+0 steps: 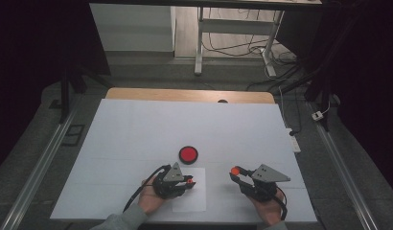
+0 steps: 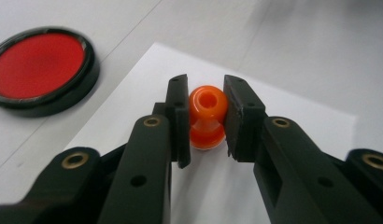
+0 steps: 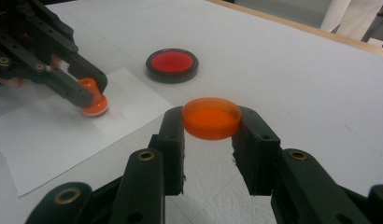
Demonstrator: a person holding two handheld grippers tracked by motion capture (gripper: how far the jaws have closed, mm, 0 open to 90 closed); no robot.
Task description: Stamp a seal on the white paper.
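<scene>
The left gripper (image 2: 207, 119) is closed tight on a little orange stamp (image 2: 207, 116). The stamp stands up straight, and its flat bottom sits on the white paper (image 2: 283, 140). In the high view, the paper lies at about 6 o'clock on the white table (image 1: 137, 124).

The right gripper (image 3: 211, 122) is closed on a round orange cap (image 3: 211, 117). It holds the cap by its sides, a bit above the table, with the open side up. The cap looks empty.

A round black ink pad (image 3: 172, 65) lies on the table, at about 12 o'clock from the paper. It is open and red ink fills it.

This looks like stamping. To do it well, I think the left hand should push straight down and not wiggle. Then it should lift straight up, so the mark does not smear. The right hand should keep the cap away from the paper.
</scene>
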